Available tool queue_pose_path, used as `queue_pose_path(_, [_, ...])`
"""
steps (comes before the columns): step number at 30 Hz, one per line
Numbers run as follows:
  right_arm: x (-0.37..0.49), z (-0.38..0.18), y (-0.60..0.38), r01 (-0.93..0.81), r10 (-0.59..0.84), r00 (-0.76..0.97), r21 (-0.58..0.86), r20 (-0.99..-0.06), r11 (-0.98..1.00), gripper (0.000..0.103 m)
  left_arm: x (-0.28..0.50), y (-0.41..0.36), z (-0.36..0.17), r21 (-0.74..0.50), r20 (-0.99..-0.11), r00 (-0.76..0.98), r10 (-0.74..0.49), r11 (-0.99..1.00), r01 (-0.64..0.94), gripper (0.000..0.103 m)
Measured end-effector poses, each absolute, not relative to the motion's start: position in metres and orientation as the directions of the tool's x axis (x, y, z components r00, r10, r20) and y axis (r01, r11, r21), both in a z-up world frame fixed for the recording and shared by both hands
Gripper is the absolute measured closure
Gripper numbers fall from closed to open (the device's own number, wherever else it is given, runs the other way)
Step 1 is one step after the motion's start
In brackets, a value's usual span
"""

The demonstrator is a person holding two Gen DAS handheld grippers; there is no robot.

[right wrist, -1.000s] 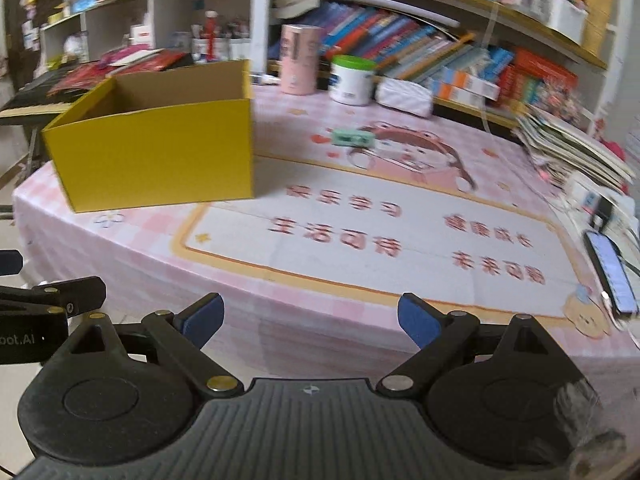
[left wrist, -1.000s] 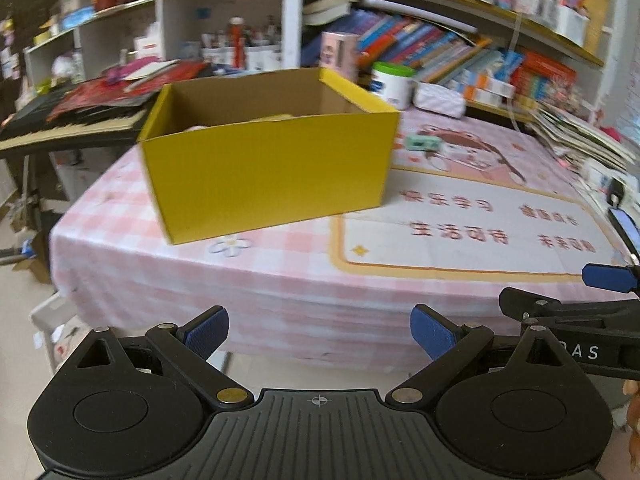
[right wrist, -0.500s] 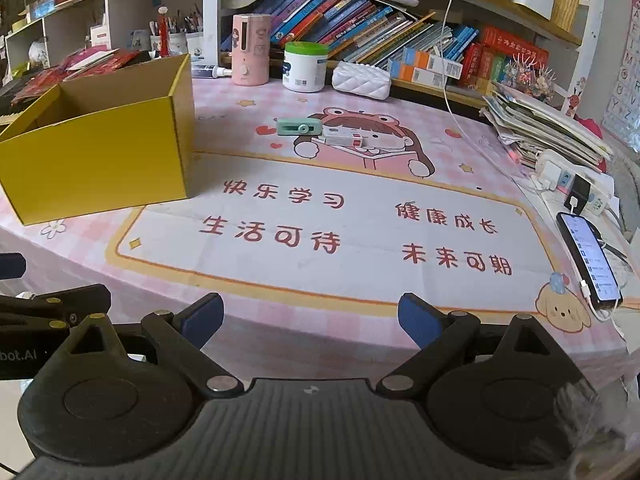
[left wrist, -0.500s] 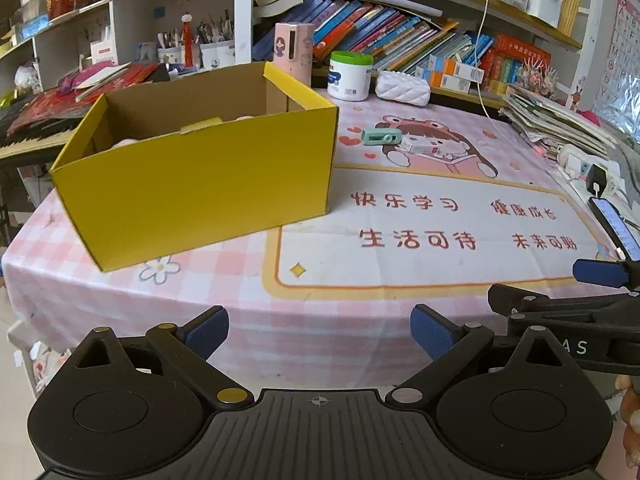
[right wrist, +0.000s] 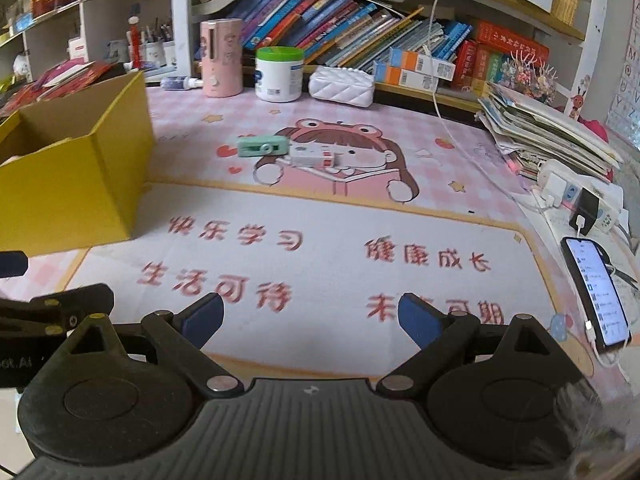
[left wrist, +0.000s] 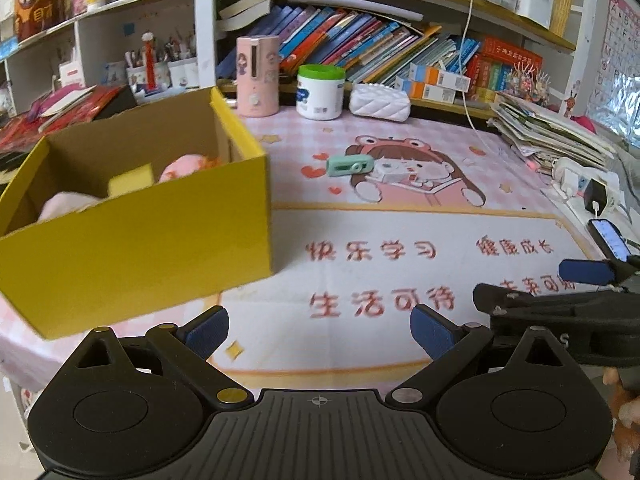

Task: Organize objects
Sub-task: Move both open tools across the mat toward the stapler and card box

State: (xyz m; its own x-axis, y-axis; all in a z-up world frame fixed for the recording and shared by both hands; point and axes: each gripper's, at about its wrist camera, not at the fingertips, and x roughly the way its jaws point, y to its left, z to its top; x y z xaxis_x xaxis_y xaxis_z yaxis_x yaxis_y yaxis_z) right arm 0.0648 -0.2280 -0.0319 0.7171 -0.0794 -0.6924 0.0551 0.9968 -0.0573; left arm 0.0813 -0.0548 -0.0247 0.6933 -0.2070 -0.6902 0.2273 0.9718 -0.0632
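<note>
A yellow cardboard box stands on the left of the pink table mat, with soft pink items and a yellow piece inside. It also shows in the right wrist view. A small green object and a white one lie side by side mid-table; both also show in the right wrist view, green and white. My left gripper is open and empty over the near mat. My right gripper is open and empty, beside it on the right.
A pink tumbler, a green-lidded white jar and a white quilted case stand at the back below the bookshelves. A stack of papers, a power strip and a lit phone sit at the right edge.
Both grippers have moved forward and risen over the table edge. The box has shifted left in view and its inside now shows. Jaws stayed open.
</note>
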Motion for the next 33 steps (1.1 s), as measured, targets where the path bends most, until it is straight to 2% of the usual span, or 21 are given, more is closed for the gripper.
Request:
queue_pose_path(24, [0.159, -0.021, -0.326, -0.035, 0.026, 0.752, 0.000, -0.659, 0.999, 0.009, 0.152, -0.140, -0.019, -0.041, -0.685, 0.719, -0.115, 0.992, 0.120, 0.005])
queue_pose_path(33, [0.188, -0.026, -0.349, -0.072, 0.080, 0.751, 0.039, -0.656, 0.997, 0.011, 0.175, -0.160, -0.022, 0.005, -0.682, 0.728, -0.067, 0.995, 0.096, 0.005])
